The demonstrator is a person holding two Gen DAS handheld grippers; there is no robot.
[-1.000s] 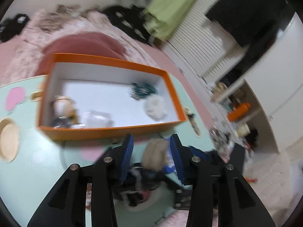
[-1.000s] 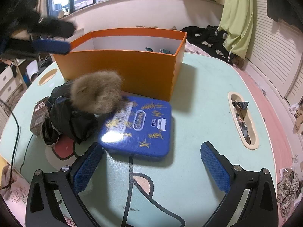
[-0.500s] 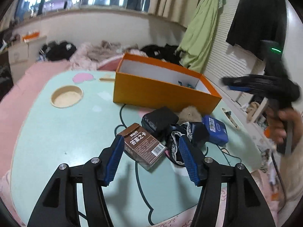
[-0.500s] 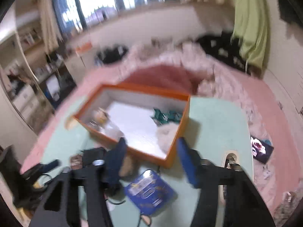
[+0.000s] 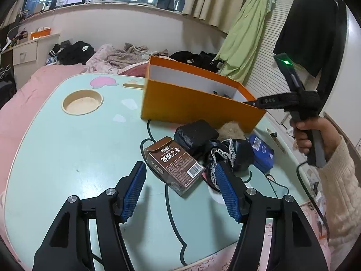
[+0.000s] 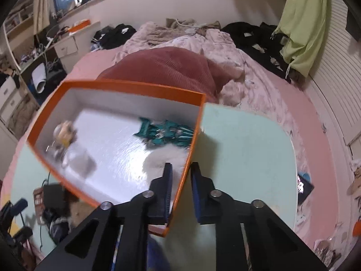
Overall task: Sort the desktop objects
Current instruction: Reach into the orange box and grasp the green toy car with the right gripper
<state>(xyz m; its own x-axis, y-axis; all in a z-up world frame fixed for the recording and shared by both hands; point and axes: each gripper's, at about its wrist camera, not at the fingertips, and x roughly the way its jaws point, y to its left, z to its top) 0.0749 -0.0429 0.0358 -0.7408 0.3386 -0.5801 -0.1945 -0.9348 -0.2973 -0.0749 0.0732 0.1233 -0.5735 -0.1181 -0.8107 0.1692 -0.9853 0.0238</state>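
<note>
An orange box [image 5: 198, 103] stands on the mint table [image 5: 79, 146]. In front of it lie a brown card box [image 5: 173, 164], a black pouch [image 5: 196, 134], a tan fur ball [image 5: 231, 129], black lace cloth [image 5: 230, 153] and a blue case [image 5: 262, 152]. My left gripper [image 5: 180, 189] is open and empty, just short of the brown card box. My right gripper [image 6: 181, 176] straddles the right wall of the orange box [image 6: 191, 149], jaws close to it on either side; whether they touch is unclear. Inside lie a teal item [image 6: 167, 133], a white fluffy thing [image 6: 158, 160] and a small figure [image 6: 64, 131].
A round cup recess [image 5: 82, 101] sits at the table's far left. A black cable [image 5: 306, 180] runs along the right table edge. A bed with a red cushion [image 6: 164, 67] and clothes lies beyond the table.
My left gripper pulled back from over the box to low behind the brown card box. My right gripper rose from the table, moved over the orange box and narrowed around its right wall.
</note>
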